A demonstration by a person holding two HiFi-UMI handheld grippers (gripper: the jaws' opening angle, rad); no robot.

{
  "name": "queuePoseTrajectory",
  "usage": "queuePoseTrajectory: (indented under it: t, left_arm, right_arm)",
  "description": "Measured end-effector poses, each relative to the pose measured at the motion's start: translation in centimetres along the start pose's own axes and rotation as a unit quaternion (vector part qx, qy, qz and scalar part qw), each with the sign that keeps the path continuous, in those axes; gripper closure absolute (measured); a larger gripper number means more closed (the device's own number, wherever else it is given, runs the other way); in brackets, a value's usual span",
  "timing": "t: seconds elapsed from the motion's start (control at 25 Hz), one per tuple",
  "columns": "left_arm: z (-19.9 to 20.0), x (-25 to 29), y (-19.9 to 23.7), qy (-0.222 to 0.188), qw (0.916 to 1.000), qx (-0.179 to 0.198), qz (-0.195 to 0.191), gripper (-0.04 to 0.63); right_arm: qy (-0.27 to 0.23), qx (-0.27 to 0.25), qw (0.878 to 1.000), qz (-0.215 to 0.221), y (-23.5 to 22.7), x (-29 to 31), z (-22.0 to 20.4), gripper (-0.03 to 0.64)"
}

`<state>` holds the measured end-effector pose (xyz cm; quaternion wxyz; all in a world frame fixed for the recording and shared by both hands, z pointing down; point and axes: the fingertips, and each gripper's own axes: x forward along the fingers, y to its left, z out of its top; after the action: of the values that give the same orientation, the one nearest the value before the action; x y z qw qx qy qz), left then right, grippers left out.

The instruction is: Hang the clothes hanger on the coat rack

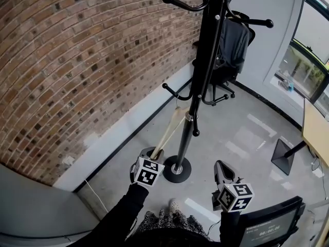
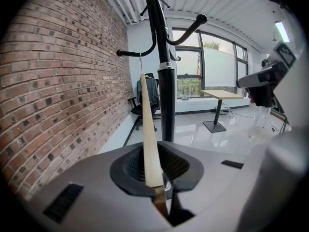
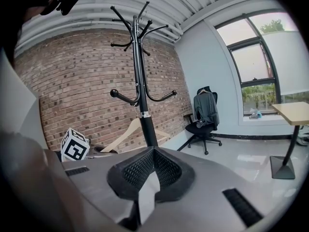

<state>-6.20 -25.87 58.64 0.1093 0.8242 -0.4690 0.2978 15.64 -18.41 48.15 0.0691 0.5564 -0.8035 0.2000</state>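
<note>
The pale wooden clothes hanger (image 2: 147, 129) runs straight out from between the fingers (image 2: 186, 167) of my left gripper (image 2: 155, 180). They are clamped on the very tip of one of its arms. Ahead of and above those fingertips it rises to a thin metal hook. The hook meets the curved lower arm (image 2: 131, 53) of the black metal coat rack (image 1: 204, 60). In the right gripper view the hook looks laid over that arm, but I can't confirm it is bearing weight there.

I judge the hanger to be light and rigid, with a smooth finish that could pivot or slide in the pads. Held at the far end, it acts as a long lever, so small wrist turns will swing the hook widely. A grip closer to the neck would give me more control. If I keep the present one, the release should be slow.

My right gripper (image 3: 153, 164) has its fingers together on nothing. It sits well to the right of the left fingers and points at the rack pole.

I find no brand or label on the hanger or the rack. The white marker cube (image 3: 74, 145) behind the left fingers carries only black square patterns. A dark screen (image 1: 270, 225) below and right of the right fingers shows pale digits with colons, too blurred to read.
</note>
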Motion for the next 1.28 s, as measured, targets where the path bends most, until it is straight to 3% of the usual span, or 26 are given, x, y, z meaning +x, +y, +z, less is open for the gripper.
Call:
queuePoseTrajectory:
  t: [0.8,0.84,0.92,1.0,1.28]
  left_arm:
    - [-0.6,0.9,-1.6,-0.018,0.9995,-0.002,-0.025,0.551]
    - [-0.5,0.9,-1.6,-0.021,0.9994,-0.003,-0.026,0.540]
    - [-0.3,0.9,-1.6,-0.027,0.9993,-0.005,-0.025,0.460]
    - [-0.3,0.8,-1.5,-0.032,0.9992,-0.004,-0.024,0.437]
    - [-0.4,-0.7,0.0,-0.049,0.9985,-0.021,-0.010,0.417]
  right_arm:
    - [-0.001,-0.002,1.000,0.013,0.1,-0.9,-0.2,0.607]
    - [-0.002,-0.001,1.000,0.011,0.0,-0.9,-0.1,0.607]
    - [-0.002,-0.002,1.000,0.010,-0.1,-1.0,-0.1,0.607]
    - [-0.003,-0.003,1.000,0.011,0.0,-0.9,0.1,0.607]
    - [-0.006,-0.006,1.000,0.018,0.7,-0.6,0.4,0.607]
